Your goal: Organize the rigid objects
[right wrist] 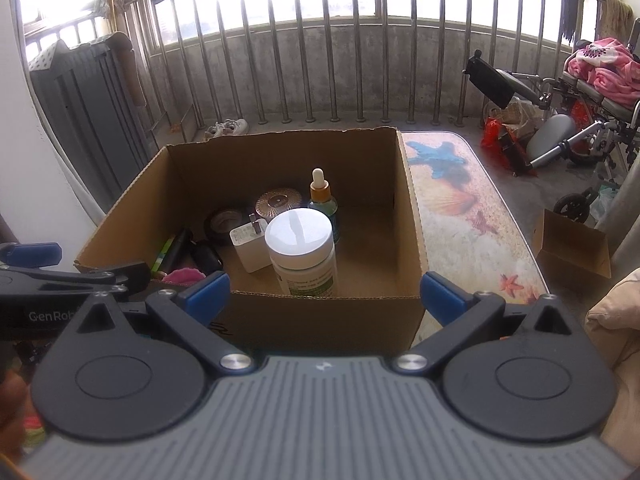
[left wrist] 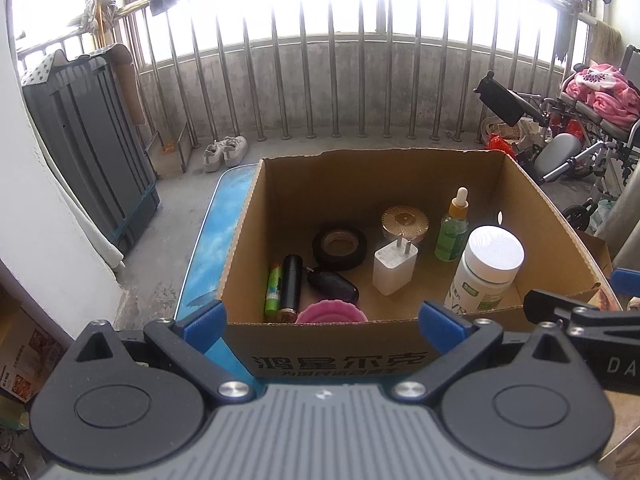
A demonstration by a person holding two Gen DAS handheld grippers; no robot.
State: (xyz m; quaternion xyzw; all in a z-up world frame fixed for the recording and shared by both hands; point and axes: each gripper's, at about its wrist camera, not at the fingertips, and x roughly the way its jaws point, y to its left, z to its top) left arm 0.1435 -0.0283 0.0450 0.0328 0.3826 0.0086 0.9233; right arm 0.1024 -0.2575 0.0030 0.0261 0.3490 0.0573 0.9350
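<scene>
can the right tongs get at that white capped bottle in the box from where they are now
Probably yes. The right tongs are open, empty and facing the white-capped bottle, which stands upright just behind the cardboard box's near wall. That wall is the only obstacle; coming down from above looks clear.

Table (right wrist: 472, 216) (seashell-printed) bears box (right wrist: 328, 316).

On the near outer wall of the brown cardboard box (left wrist: 340, 356), just ahead of my left gripper's fingers, I read large black Chinese characters, 鸿星尔克, with a smaller line beneath that is too blurred to read. In the right wrist view, to my left, the black body of the other gripper (right wrist: 60, 304) carries white letters "GenRob", cut off. The green label on the white-capped bottle (right wrist: 301, 256) is illegible.
</scene>
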